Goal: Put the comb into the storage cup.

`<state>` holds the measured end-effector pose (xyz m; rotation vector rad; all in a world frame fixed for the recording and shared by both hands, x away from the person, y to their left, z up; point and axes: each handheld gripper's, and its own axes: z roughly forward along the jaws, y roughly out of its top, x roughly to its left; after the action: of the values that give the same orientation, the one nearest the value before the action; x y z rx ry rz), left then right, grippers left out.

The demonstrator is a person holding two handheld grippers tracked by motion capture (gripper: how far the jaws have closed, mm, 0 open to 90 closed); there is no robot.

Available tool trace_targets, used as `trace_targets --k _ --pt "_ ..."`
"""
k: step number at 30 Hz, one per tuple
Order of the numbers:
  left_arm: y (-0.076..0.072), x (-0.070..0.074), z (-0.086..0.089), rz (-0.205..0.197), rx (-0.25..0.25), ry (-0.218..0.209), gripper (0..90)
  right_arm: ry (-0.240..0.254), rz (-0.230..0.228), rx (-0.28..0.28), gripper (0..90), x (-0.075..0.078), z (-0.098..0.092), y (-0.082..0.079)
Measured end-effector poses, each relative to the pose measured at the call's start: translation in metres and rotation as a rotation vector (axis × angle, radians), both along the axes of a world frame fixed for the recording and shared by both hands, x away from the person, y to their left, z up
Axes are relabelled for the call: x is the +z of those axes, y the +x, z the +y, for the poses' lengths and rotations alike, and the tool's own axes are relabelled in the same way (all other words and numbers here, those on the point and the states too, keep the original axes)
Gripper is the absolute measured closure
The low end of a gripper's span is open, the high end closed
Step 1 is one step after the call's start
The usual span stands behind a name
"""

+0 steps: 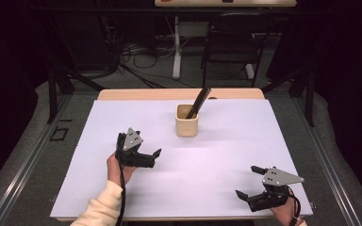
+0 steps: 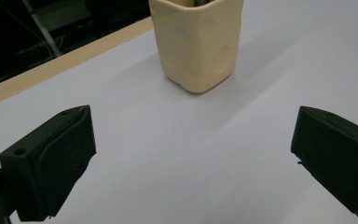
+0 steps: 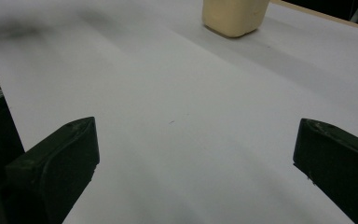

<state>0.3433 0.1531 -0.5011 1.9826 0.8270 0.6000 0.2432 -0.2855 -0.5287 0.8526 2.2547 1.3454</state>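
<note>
A cream square cup (image 1: 187, 123) stands upright on the white sheet (image 1: 226, 141), toward the back at the middle. A flat black comb-like piece (image 1: 199, 101) leans out of it to the right. My left gripper (image 1: 143, 147) is open at the front left of the cup, a short way off, with nothing between its jaws. In the left gripper view the gripper (image 2: 193, 116) points at the cup (image 2: 198, 42). My right gripper (image 1: 247, 181) is open near the front right corner, over bare sheet. The right gripper view has that gripper (image 3: 196, 126) facing the far-off cup (image 3: 235, 16).
The wooden table edge (image 1: 179, 94) shows behind the sheet. Beyond the table stand a black chair (image 1: 233, 40) and a white table leg (image 1: 176, 47), with cables on the floor. Dark metal frame bars run along both sides.
</note>
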Motion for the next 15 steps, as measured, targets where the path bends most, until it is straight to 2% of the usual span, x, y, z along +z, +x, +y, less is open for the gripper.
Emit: trace_targets --k 6,15 --pt "-0.009 -0.004 0.005 0.02 -0.002 -0.001 0.0 -0.003 -0.001 0.001 0.0 0.0 0.0 0.0" --pt "-0.023 -0.007 0.011 0.029 -0.007 -0.003 0.0 -0.005 -0.003 0.0 0.0 0.0 0.0 0.0"
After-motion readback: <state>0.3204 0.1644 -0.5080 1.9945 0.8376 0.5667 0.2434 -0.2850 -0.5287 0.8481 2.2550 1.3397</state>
